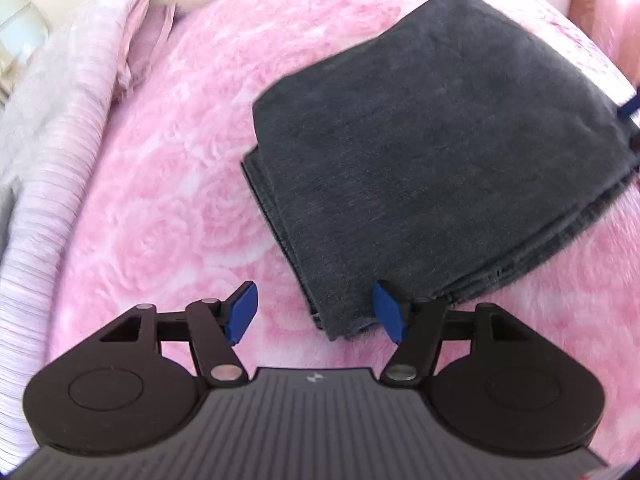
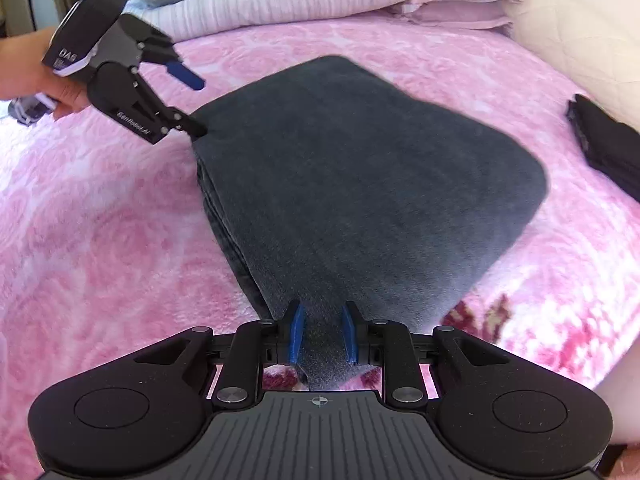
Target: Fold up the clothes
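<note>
I see the pink bedspread [image 2: 100,220] carrying the dark grey garment [image 2: 360,184], a folded stack at centre. Its long axis runs from 6 toward 12 o'clock in the right wrist view, layered edges facing 9.

My right gripper [image 2: 322,332] pinches the near corner; tugging there could skew the layers.

My left gripper [image 1: 316,312] stands apart at the far-left corner, one finger on cloth; snagging could peel the top layer.

Left matte-black two-finger gripper [image 1: 316,312]: blue pads [image 1: 241,313], silver pivot screws, ribbed grey deck w/ small logo, round side discs. Upper left of right view: white "DAB" lettering, white trim. Right matte-black two-finger gripper [image 2: 322,334]: same build, crosshair mark on deck.
</note>
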Available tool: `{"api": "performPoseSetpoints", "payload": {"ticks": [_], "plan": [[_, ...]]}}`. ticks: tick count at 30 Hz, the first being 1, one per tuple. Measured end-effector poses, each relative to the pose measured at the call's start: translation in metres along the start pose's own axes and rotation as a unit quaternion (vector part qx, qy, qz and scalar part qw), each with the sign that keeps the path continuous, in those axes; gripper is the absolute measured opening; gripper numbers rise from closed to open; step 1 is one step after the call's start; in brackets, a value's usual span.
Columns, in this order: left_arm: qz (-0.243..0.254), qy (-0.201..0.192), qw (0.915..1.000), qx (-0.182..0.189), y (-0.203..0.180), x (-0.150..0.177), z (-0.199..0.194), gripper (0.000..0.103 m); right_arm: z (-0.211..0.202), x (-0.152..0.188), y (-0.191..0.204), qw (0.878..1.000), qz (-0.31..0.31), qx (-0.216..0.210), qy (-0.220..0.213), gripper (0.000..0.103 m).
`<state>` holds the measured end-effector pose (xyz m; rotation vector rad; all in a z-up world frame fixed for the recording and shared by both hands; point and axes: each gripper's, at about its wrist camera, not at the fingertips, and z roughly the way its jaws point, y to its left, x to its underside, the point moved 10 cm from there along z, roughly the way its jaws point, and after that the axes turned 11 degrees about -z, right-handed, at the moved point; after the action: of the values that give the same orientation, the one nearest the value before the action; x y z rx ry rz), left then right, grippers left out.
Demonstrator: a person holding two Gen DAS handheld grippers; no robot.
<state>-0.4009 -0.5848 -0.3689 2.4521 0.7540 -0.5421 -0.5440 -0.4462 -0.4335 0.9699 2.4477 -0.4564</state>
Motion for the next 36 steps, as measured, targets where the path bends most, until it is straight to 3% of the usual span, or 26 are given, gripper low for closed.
{"api": "performPoseSetpoints", "payload": {"ticks": [1, 2, 3, 6, 9, 10, 12, 15, 17, 19, 20, 22, 26, 27, 29, 34, 36], "plan": [[0.036, -0.015, 0.9992, -0.012, -0.004, 0.0, -0.009, 0.057, -0.008, 0.001, 0.001, 1.0, -0.006, 0.01, 0.002, 0.051], [0.072, -0.023, 0.997, -0.015, -0.012, 0.005, -0.011, 0.058, -0.015, 0.001, 0.004, 1.0, -0.019, 0.021, 0.003, 0.081], [0.108, -0.028, 0.9936, -0.014, -0.022, 0.01, -0.011, 0.06, -0.02, 0.002, 0.01, 0.999, -0.037, 0.029, 0.003, 0.091], [0.216, -0.045, 0.9752, -0.012, -0.052, 0.028, -0.012, 0.064, -0.023, 0.006, 0.032, 0.994, -0.103, 0.043, 0.017, 0.091], [0.321, -0.061, 0.9449, -0.01, -0.083, 0.046, -0.013, 0.065, -0.005, 0.005, 0.057, 0.982, -0.179, 0.053, 0.026, 0.091], [0.321, -0.064, 0.9448, -0.011, -0.087, 0.046, -0.01, 0.065, 0.003, 0.004, 0.062, 0.977, -0.202, 0.065, 0.022, 0.091], [0.295, -0.068, 0.953, -0.008, -0.09, 0.04, -0.004, 0.064, 0.02, 0.001, 0.068, 0.966, -0.242, 0.092, 0.019, 0.09], [0.298, -0.068, 0.952, -0.014, -0.089, 0.035, 0.004, 0.064, 0.049, 0.003, 0.061, 0.95, -0.282, 0.126, 0.032, 0.09], [0.303, -0.068, 0.9503, -0.019, -0.088, 0.031, 0.01, 0.065, 0.054, -0.002, 0.054, 0.947, -0.296, 0.123, 0.017, 0.087], [0.308, -0.068, 0.9486, -0.025, -0.087, 0.028, 0.016, 0.069, 0.055, -0.008, 0.046, 0.945, -0.305, 0.116, 0.003, 0.052], [0.311, -0.068, 0.9477, -0.028, -0.087, 0.027, 0.018, 0.071, 0.052, -0.012, 0.041, 0.947, -0.304, 0.104, 0.0, 0.047], [0.315, -0.068, 0.9459, -0.033, -0.086, 0.023, 0.024, 0.074, 0.039, -0.019, 0.034, 0.947, -0.307, 0.094, -0.011, 0.047], [0.325, -0.069, 0.9421, -0.045, -0.084, 0.017, 0.035, 0.072, 0.012, -0.035, 0.021, 0.95, -0.292, 0.104, -0.028, 0.046], [0.328, -0.069, 0.9411, -0.047, -0.084, 0.015, 0.038, 0.07, 0.008, -0.037, 0.018, 0.952, -0.286, 0.106, -0.029, 0.046], [0.332, -0.069, 0.9391, -0.053, -0.083, 0.012, 0.043, 0.056, 0.004, -0.036, 0.017, 0.957, -0.27, 0.104, -0.027, 0.046], [0.28, -0.062, 0.9579, -0.002, -0.071, 0.003, 0.038, 0.045, 0.009, -0.019, 0.032, 0.957, -0.262, 0.123, -0.019, 0.047], [0.255, -0.057, 0.9652, 0.018, -0.066, -0.004, 0.037, 0.044, 0.015, -0.012, 0.046, 0.954, -0.269, 0.133, -0.018, 0.073]]}}
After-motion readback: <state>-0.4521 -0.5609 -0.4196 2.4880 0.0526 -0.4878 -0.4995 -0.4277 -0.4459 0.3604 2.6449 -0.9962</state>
